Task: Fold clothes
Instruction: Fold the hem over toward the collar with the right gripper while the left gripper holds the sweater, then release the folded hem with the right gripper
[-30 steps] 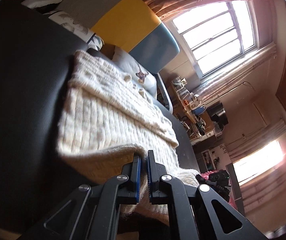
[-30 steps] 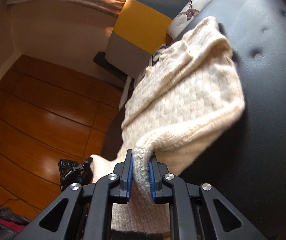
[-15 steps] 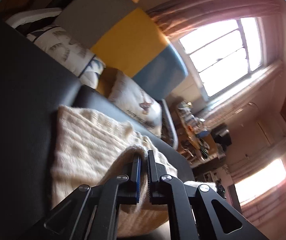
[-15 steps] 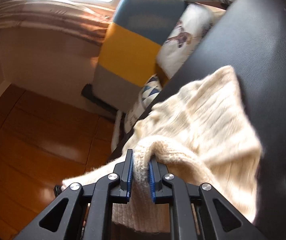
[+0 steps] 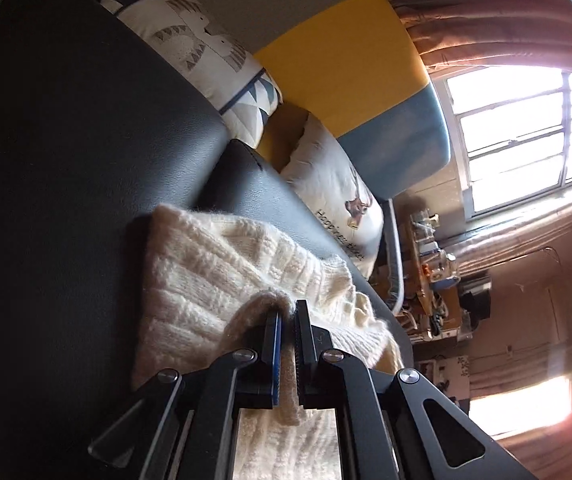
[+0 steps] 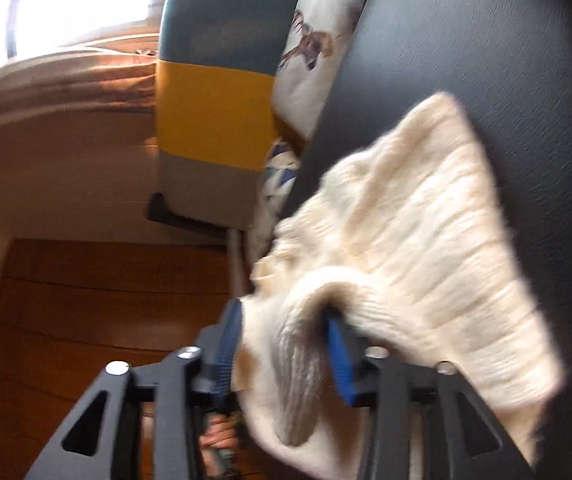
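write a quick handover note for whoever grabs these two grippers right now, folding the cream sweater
Left gripper: shut on a fold of the cream chunky-knit sweater.
Right gripper: jaws apart, with a thick bunch of the same sweater lying between them; this view is motion-blurred.
Where things are: the sweater lies on the black leather sofa seat, far edge flat, near part lifted by the grippers. Printed cushions sit beyond it.
Done: the near part is carried over towards the far edge.
Left: lay that part down, let go on the left, pull both grippers clear, smooth and check the edges line up.
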Demonstrator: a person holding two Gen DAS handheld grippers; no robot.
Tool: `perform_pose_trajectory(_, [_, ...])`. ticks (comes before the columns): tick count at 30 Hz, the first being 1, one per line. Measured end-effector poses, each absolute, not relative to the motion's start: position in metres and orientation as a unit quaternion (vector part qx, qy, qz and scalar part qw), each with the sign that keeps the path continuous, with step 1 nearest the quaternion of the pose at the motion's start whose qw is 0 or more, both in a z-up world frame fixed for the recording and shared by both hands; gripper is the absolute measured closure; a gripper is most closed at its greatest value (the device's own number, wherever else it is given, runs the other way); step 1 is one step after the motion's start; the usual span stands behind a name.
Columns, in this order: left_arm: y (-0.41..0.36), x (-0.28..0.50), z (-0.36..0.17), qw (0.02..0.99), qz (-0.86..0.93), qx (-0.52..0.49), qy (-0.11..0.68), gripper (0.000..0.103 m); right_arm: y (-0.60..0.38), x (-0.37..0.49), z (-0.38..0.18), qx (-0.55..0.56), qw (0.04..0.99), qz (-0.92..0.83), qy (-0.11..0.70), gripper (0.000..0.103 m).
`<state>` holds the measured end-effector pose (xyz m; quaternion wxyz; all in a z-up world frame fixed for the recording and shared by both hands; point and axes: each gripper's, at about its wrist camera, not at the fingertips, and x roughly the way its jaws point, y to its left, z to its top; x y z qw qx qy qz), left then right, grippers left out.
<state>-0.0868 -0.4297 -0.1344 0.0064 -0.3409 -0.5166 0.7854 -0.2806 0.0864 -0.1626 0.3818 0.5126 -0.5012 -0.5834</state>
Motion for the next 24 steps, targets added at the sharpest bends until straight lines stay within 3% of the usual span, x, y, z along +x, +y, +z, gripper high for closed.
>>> perform_pose_trajectory(1, [-0.431, -0.088, -0.133, 0.015, 0.78, -0.337, -0.527, 0.097, 0.085, -0.282, -0.161, 0.502, 0.4, -0.567, -0.516, 0.034])
perform_pose_trajectory(2, [-0.433, -0.089, -0.133, 0.014, 0.777, -0.331, -0.536, 0.097, 0.086, -0.283, -0.159, 0.485, 0.404, -0.572, -0.524, 0.031])
perform_pose_trajectory(9, [-0.441, -0.096, -0.137, 0.009, 0.752, -0.333, -0.569, 0.096, 0.098, -0.286, -0.161, 0.487, 0.335, -0.629, -0.505, 0.028])
perform_pose_trajectory(13, [-0.449, -0.089, -0.136, 0.011, 0.741, -0.331, -0.584, 0.085, 0.079, -0.283, -0.14, 0.504, 0.347, -0.682, -0.4, 0.028])
perform_pose_trajectory(18, [-0.463, -0.081, -0.125, -0.021, 0.761, -0.33, -0.558, 0.073, 0.032, -0.253, -0.115, 0.506, 0.371, -0.754, -0.196, 0.028])
perform_pose_trajectory(24, [-0.472, -0.081, -0.119, -0.054, 0.789, -0.355, -0.498, 0.071, 0.015, -0.248, -0.128, 0.52, 0.349, -0.768, -0.133, 0.028])
